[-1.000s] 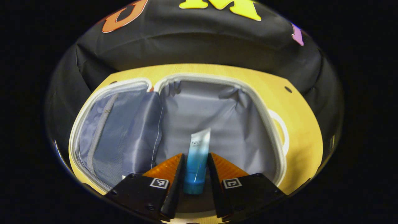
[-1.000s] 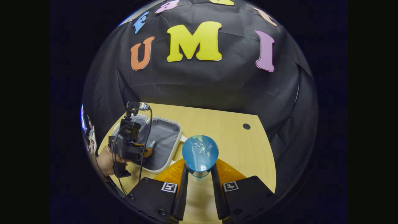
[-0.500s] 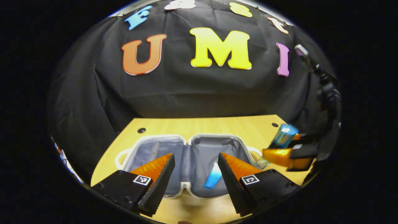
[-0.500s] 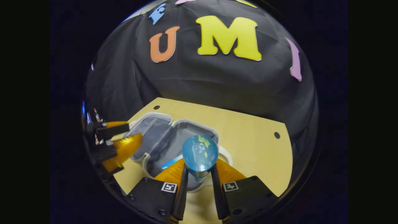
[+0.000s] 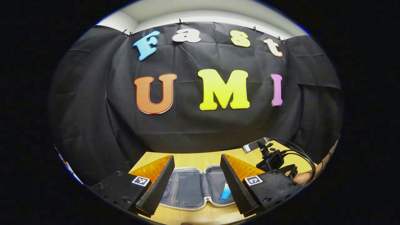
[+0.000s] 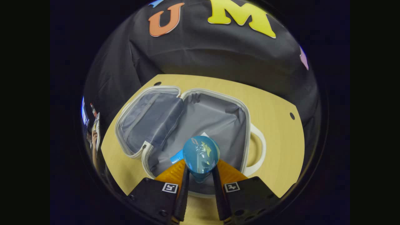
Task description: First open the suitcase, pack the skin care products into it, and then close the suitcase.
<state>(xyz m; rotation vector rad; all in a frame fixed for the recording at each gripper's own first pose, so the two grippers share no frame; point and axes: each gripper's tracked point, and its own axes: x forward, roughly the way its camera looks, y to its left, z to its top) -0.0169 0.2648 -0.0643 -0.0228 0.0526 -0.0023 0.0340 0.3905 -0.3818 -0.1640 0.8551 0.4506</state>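
Note:
The open suitcase lies flat on the wooden table, grey lining up, both halves spread. My right gripper hovers over its right half, shut on a bottle with a round blue cap. A blue-and-white tube lies in that half, partly hidden by the bottle. In the left gripper view my left gripper stands open and empty, raised and drawn back from the suitcase, where the tube rests in the right half. The right gripper's body shows at the right, over the case.
The suitcase's white handle sticks out on its right side. The table has small holes near its far corners. A hand holds the right gripper. Black cloth walls stand close behind the table.
My left gripper let go of the tube in the suitcase, opened, then rose and pulled back. My right gripper carried the blue-capped bottle left until it hangs over the suitcase's right half.

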